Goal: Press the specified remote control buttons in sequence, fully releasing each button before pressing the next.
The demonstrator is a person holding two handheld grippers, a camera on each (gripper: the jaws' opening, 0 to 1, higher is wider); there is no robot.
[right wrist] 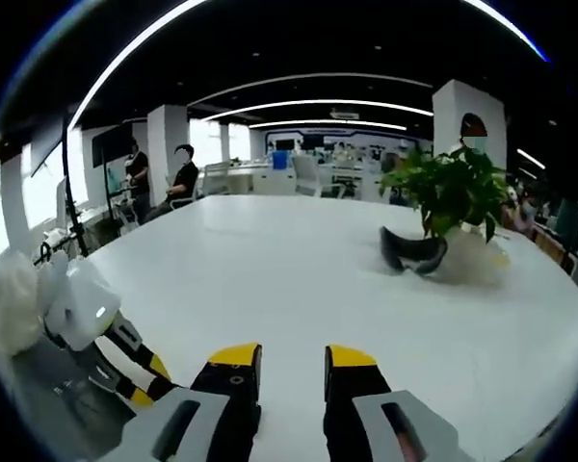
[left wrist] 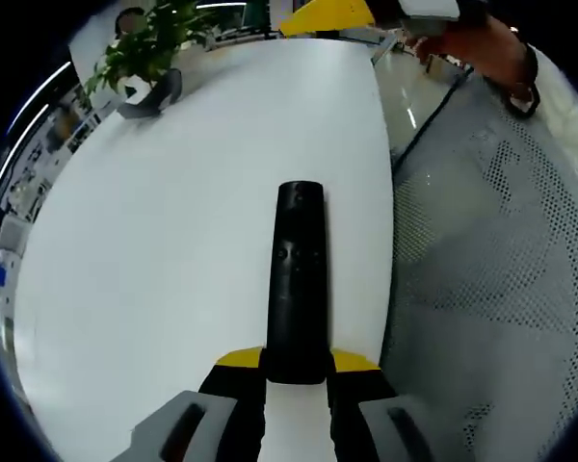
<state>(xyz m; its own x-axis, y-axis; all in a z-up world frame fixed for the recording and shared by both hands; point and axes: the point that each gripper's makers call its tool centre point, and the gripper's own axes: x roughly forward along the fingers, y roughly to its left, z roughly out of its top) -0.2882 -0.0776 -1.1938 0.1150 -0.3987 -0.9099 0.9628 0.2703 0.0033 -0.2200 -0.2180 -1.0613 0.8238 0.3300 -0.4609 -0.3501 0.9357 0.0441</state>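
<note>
A: What did the left gripper (left wrist: pixel 296 371) have?
B: Its jaws were clamped on the near end of the black remote control (left wrist: pixel 297 281), which lay lengthwise on the white table (left wrist: pixel 173 250).
A: And the right gripper (right wrist: pixel 292 371)?
B: Jaws apart, nothing between them, just above the same table (right wrist: pixel 270 279).
A: Around them?
B: A potted plant (right wrist: pixel 450 192) beside a dark headset (right wrist: pixel 411 250), and an open office with ceiling light strips (right wrist: pixel 318 103) and people (right wrist: pixel 183 175) beyond.

A large white table (left wrist: pixel 173 241) with a smooth, glossy top. A potted green plant (left wrist: pixel 144 48) stands at its far end, with a dark curved object (right wrist: pixel 412 252) lying just beside the pot. A black remote control (left wrist: pixel 298 279) lies lengthwise near the table's edge.
</note>
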